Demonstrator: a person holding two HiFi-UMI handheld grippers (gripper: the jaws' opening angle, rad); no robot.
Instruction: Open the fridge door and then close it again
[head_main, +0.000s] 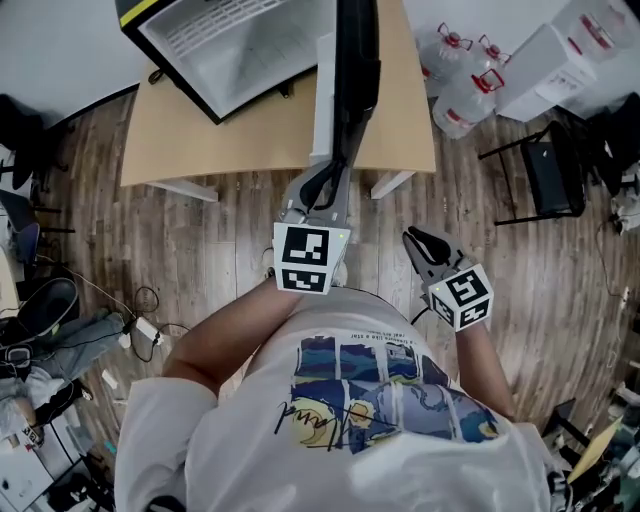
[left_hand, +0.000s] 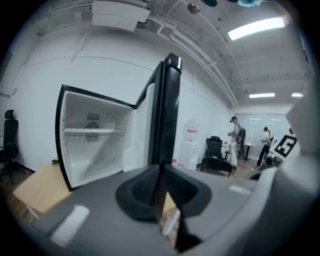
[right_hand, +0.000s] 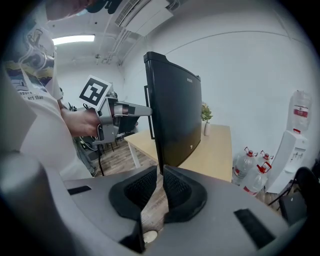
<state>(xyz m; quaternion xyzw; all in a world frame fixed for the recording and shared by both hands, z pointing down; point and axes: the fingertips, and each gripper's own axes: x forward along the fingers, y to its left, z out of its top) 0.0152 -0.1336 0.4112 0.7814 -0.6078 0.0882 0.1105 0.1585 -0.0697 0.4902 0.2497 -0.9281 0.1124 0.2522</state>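
- The fridge (head_main: 235, 45) sat on the wooden table (head_main: 190, 140) at the upper left of the head view, its white inside on show.
- The fridge door (head_main: 356, 60) stood swung out, seen edge-on at top centre.
- The left gripper (head_main: 325, 188) pinched the door's free edge between its jaws.
- The right gripper (head_main: 416, 241) hung at centre right, clear of the door, with its jaws pressed together on nothing.
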